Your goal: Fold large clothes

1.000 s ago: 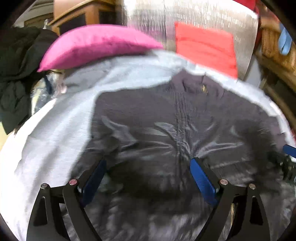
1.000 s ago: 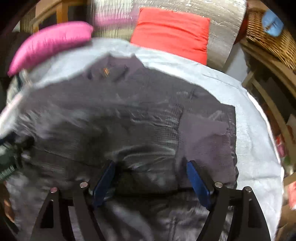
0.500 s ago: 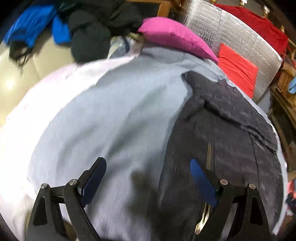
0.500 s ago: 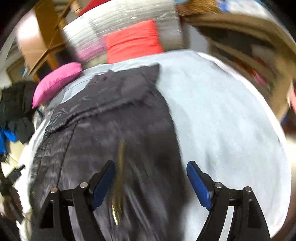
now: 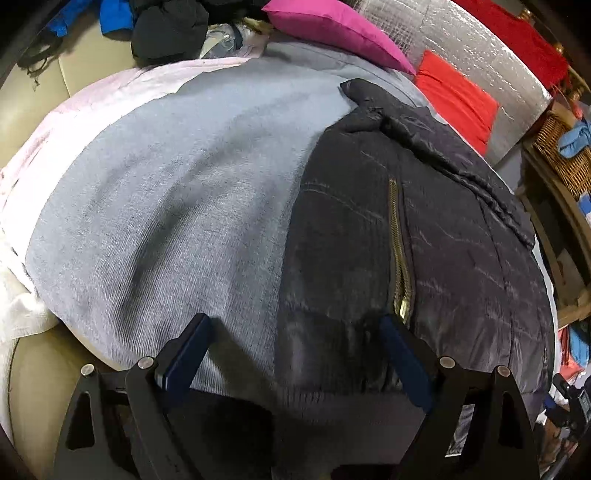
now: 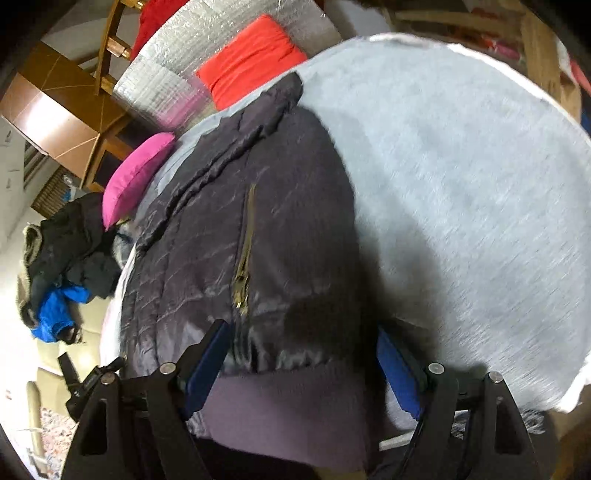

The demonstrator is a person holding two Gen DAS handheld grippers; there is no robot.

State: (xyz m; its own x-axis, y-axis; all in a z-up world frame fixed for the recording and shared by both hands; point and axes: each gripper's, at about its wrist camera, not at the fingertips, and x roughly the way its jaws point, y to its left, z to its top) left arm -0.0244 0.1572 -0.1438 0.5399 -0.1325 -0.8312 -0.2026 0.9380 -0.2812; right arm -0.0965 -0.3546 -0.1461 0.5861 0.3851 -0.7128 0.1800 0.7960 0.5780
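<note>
The jacket [image 5: 424, 229] lies flat on the blanket [image 5: 177, 206], its collar at the far end and its hem nearest the grippers. Behind the collar sit two cushions [image 5: 332, 33] [image 5: 458, 99], side by side against a padded board [image 5: 476, 44]. A heap of clothes [image 6: 70, 251] lies left of the blanket. The left gripper [image 5: 295, 354] straddles the jacket's left edge; the right gripper [image 6: 303, 362] straddles its right hem corner.

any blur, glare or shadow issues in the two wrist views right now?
Left wrist: mostly sharp, gripper shadow on the grey blanket, strong fisheye bulge. Right wrist: motion streaks across the blanket, shadow beside the dark jacket, bright washout at the left edge.
</note>
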